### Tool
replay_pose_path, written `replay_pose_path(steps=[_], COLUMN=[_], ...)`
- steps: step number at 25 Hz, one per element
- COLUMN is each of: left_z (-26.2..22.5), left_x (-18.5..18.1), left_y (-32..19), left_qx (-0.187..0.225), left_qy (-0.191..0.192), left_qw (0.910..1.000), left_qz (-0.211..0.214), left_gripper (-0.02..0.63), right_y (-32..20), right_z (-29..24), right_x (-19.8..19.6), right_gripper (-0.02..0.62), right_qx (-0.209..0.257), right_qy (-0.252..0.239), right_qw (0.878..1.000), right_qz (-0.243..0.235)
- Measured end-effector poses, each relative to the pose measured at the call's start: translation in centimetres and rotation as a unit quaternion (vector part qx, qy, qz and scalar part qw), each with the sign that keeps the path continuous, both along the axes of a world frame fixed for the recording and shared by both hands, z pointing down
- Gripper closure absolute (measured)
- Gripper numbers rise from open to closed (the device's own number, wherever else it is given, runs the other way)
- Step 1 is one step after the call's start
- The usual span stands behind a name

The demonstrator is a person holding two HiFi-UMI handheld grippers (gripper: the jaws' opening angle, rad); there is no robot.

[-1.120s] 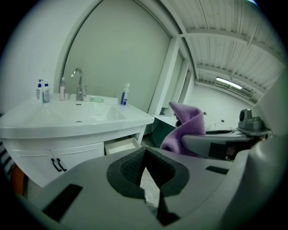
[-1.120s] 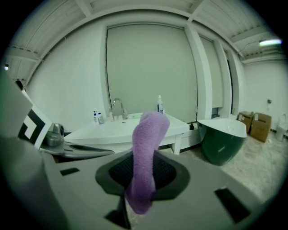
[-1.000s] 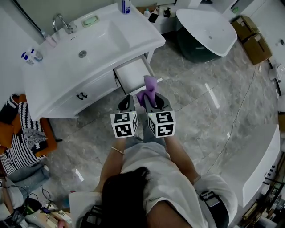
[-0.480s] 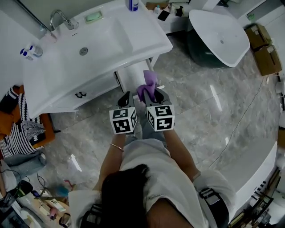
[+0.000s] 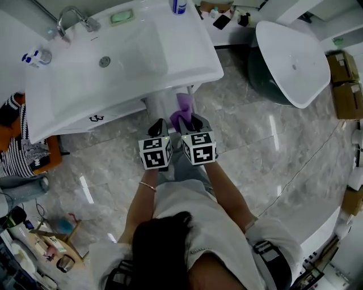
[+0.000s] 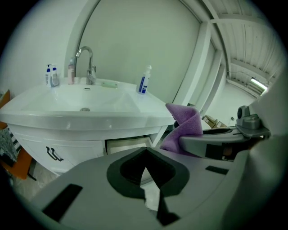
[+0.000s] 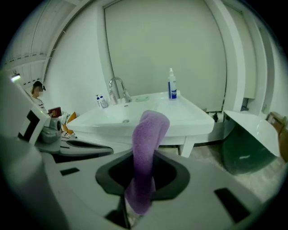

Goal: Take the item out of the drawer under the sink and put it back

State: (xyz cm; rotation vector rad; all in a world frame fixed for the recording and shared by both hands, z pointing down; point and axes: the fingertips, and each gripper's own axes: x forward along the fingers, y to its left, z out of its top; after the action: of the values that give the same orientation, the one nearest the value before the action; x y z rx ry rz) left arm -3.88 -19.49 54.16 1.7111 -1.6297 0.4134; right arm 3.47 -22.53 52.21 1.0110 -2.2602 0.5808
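A purple cloth stands up out of my right gripper, which is shut on its lower end; in the right gripper view the cloth rises between the jaws of that gripper. Just left of it, my left gripper is shut and holds nothing, as the left gripper view also shows. Both grippers hang in front of the white sink vanity. Its open drawer lies right ahead of the cloth, partly hidden under the basin's rim. From the left gripper view the drawer looks pale inside.
A freestanding white bathtub stands at the right, with cardboard boxes behind it. A faucet, a spray bottle and small bottles sit on the basin top. An orange chair with striped fabric stands left of the vanity.
Both grippers and the cloth have come closer to the vanity. Less of the open drawer shows from under the basin's rim. The right gripper's hold on the cloth is unchanged.
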Motion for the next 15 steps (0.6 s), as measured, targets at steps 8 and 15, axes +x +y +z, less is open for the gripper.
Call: replay_pose_path(steps=[8, 15], left_z=[2.1, 3.4], left_x=[0.2, -0.5], left_y=[-2.2, -3.2], left_qx=[-0.02, -0.024], left_qy=[0.005, 0.014], left_qw=[0.9984, 0.9971], left_qz=[-0.052, -0.071], left_gripper=[0.603, 0.603], right_y=[-2.4, -2.6], right_z=[2.9, 4.7], right_x=[-0.7, -1.8], right_gripper=[0.502, 0.502], right_qx=[-0.029, -0.054], right_qy=[0.016, 0.018], right_qw=[0.998, 0.995], right_qz=[-0.062, -0.077])
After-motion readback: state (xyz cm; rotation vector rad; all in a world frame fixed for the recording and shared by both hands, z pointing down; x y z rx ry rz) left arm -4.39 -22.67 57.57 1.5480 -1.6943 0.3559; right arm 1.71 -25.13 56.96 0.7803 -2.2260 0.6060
